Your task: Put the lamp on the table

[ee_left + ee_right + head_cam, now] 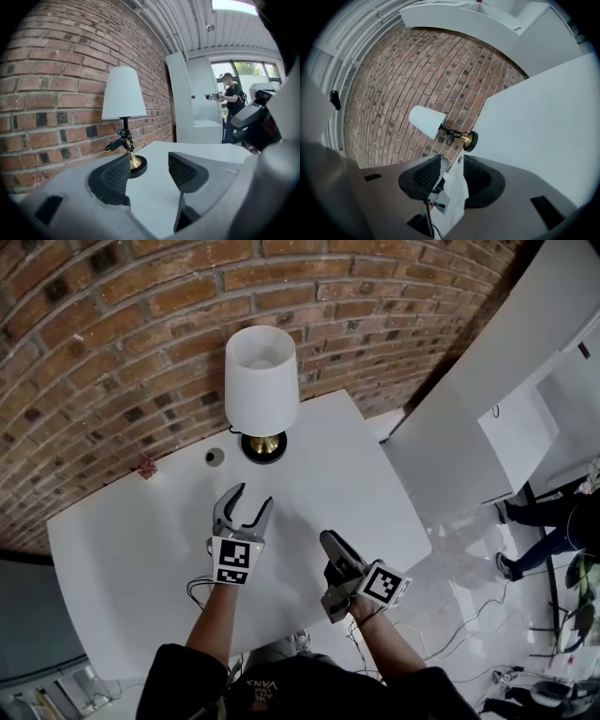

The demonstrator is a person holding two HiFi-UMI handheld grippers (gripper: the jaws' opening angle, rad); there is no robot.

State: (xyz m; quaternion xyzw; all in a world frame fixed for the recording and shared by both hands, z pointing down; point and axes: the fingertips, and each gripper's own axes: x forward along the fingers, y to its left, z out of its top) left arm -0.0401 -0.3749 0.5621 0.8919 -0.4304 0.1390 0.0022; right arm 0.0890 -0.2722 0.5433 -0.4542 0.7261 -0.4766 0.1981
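Observation:
The lamp [261,381], with a white shade, a dark stem and a brass and black base, stands upright at the far edge of the white table [122,559], close to the brick wall. It also shows in the left gripper view as the lamp [124,93] and in the right gripper view as the lamp [429,121]. My left gripper [253,498] [149,168] is open over the table, a short way in front of the lamp's base, touching nothing. My right gripper [330,577] [452,171] hangs near the table's front right edge, shut on a white plug-like piece [454,197] with a thin cable.
A small round grommet [215,457] sits in the tabletop left of the lamp. White cabinets [525,343] stand to the right of the table. A person [232,98] stands farther back in the room. Loose cables lie on the glossy floor [469,615].

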